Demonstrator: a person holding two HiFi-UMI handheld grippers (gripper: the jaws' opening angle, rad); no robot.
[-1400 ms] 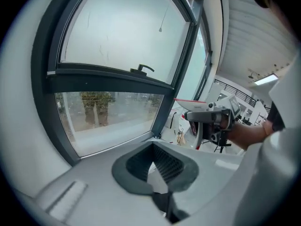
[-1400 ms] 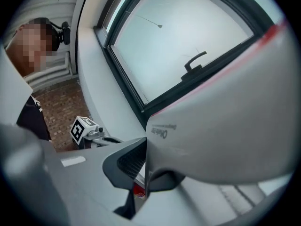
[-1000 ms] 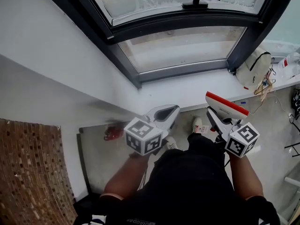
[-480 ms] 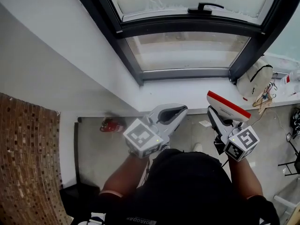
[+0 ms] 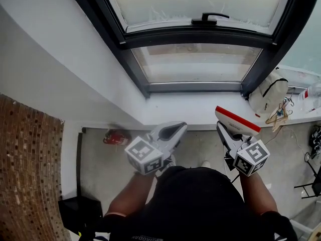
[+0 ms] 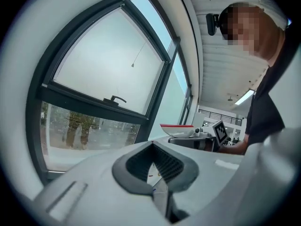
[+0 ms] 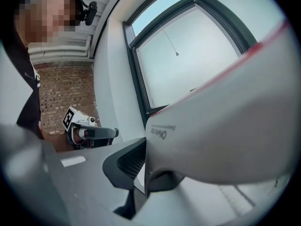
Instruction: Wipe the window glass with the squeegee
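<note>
The window has a dark frame, a clear lower pane [image 5: 195, 62] and a frosted upper pane with a black handle [image 5: 209, 18]. A white squeegee with a red blade edge [image 5: 236, 120] is held up below the sill, apart from the glass, with my right gripper [image 5: 228, 130] shut on it. In the right gripper view the squeegee [image 7: 225, 121] fills the right half and hides much of the window [image 7: 181, 65]. My left gripper [image 5: 172, 131] hangs beside it to the left, shut and empty. From the left gripper view the squeegee [image 6: 178, 125] shows to the right of the glass [image 6: 106, 72].
The white sill [image 5: 175, 109] runs under the window. On its right end sit a white bag [image 5: 268, 90], a hanger [image 5: 279, 115] and a bottle [image 5: 312, 93]. A red object [image 5: 114, 136] lies on the floor below. A brick wall [image 5: 25, 174] stands at the left.
Both grippers keep their pose and hold. They sit slightly lower and further left in the head view, and the window frame has shifted with the camera.
</note>
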